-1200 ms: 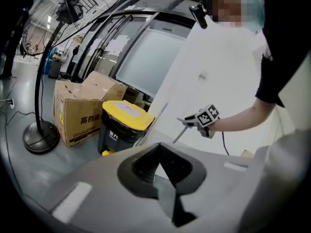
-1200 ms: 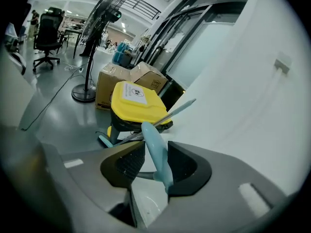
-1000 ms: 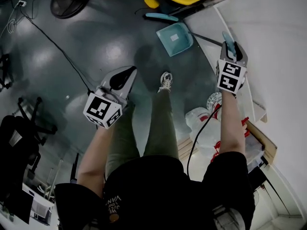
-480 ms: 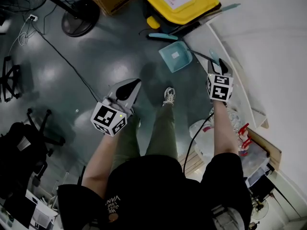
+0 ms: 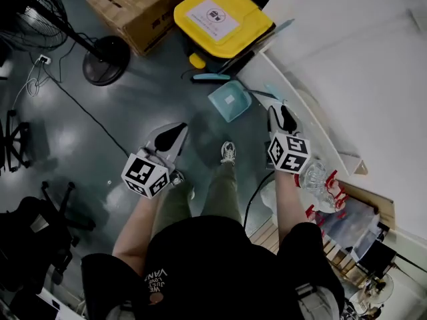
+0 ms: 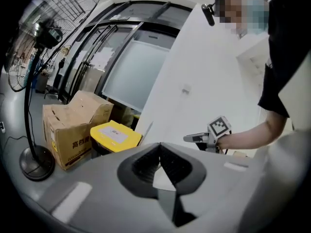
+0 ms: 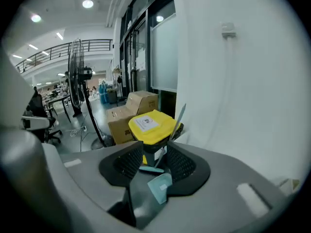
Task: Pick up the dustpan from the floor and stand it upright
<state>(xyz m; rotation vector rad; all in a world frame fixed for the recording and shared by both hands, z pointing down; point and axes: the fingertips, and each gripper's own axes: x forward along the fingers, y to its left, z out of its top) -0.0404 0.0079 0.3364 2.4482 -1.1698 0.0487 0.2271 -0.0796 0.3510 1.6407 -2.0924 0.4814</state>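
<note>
The teal dustpan (image 5: 229, 101) sits with its pan on the grey floor, close to the white wall. Its thin dark handle (image 5: 261, 94) runs from the pan toward my right gripper. The right gripper (image 5: 283, 111) hangs just short of the handle's end, open, with nothing between its fingers. In the right gripper view the dustpan (image 7: 160, 186) shows far below, between the spread jaws of that gripper (image 7: 155, 152). My left gripper (image 5: 177, 128) is shut and empty, held over the floor left of the person's leg; its jaws meet at a point (image 6: 159, 146).
A yellow-lidded bin (image 5: 220, 15) and a cardboard box (image 5: 137, 2) stand beyond the dustpan. A teal brush (image 5: 210, 77) lies by the bin, and a long handle (image 5: 270, 33) leans on it. A fan base (image 5: 105, 69) and cable sit left. The white wall (image 5: 353, 72) borders the right.
The right gripper let go of the teal handle end it held and drew back from it, jaws spread. Both hands rose; the left gripper stayed shut.
</note>
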